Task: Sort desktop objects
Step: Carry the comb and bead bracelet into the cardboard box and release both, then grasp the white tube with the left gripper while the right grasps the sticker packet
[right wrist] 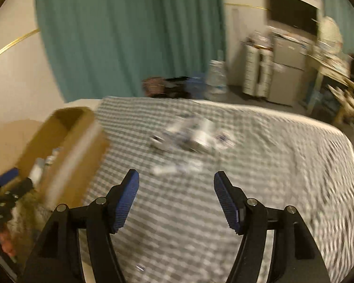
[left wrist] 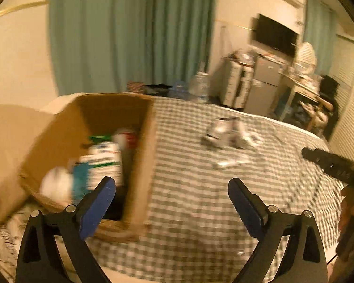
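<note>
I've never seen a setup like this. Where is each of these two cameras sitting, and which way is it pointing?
Left wrist view: sits on the left gripper, looks forward and down over the cardboard box and checked cover; its open blue-padded fingers show, with the right gripper and hand at the right edge.
Right wrist view: sits on the right gripper, facing the blurred pile of small items; its open fingers show.
Both share box, cover, pile, green curtain.

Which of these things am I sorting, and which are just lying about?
For the job:
- cardboard box, already part filled
- loose white items on the checked cover

Lying about:
- water jug
- TV
- drawer unit
- curtain
</note>
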{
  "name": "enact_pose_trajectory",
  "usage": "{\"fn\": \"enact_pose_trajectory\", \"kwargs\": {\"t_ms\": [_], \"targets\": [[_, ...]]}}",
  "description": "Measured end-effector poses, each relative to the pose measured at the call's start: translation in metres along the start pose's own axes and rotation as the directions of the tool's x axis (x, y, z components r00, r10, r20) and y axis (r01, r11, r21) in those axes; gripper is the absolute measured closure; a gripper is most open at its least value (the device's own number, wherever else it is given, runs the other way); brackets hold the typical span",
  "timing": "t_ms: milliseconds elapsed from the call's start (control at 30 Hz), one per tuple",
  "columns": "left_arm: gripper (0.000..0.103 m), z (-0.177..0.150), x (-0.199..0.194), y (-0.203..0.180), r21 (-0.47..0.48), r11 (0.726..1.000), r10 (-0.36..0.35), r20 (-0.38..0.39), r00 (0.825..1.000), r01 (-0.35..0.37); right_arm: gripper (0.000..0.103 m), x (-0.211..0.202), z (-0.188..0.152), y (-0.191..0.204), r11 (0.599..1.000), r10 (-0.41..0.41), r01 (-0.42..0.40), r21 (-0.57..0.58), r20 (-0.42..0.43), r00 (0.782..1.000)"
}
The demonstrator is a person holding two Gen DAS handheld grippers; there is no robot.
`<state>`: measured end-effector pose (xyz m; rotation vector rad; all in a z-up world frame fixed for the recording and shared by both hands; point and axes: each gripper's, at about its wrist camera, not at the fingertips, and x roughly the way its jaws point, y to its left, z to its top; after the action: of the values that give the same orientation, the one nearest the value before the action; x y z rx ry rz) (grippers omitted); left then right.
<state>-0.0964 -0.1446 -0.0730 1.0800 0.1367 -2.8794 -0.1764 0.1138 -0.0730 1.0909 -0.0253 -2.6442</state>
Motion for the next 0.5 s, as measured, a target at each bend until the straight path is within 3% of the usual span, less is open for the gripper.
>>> {"fn": "enact_pose_trajectory", "kwargs": {"t_ms": [100, 233, 367, 500], "targets": [[0.004, -0.009, 0.016, -0.038, 0.052, 0.998, -0.041, -0.022, 0.999, 0.042, 0.037, 0.002, -0.028, -0.026, 0.999, -0.017, 0.018, 0.05, -0.019, 1.0], [0.004, -0.02, 0.048, -0.084, 0.134, 0.99, -0.045, -0.057, 0.997, 0.052, 0.037, 0.016, -0.056, -0.053, 0.99, 0.01, -0.005, 0.142, -0.035, 0.999], [0.004, -0.021, 0.087, -0.104, 0.162, 0.987, -0.002, -0.094, 0.996, 0.017, 0.037, 0.035, -0.069, -0.069, 0.98, 0.034, -0.019, 0.198, -0.069, 0.997], [0.004, -0.012, 0.139, -0.115, 0.171, 0.985, 0.014, -0.126, 0.992, 0.008, 0.037, 0.047, -0.07, -0.08, 0.982, 0.046, -0.032, 0.185, -0.07, 0.997]]}}
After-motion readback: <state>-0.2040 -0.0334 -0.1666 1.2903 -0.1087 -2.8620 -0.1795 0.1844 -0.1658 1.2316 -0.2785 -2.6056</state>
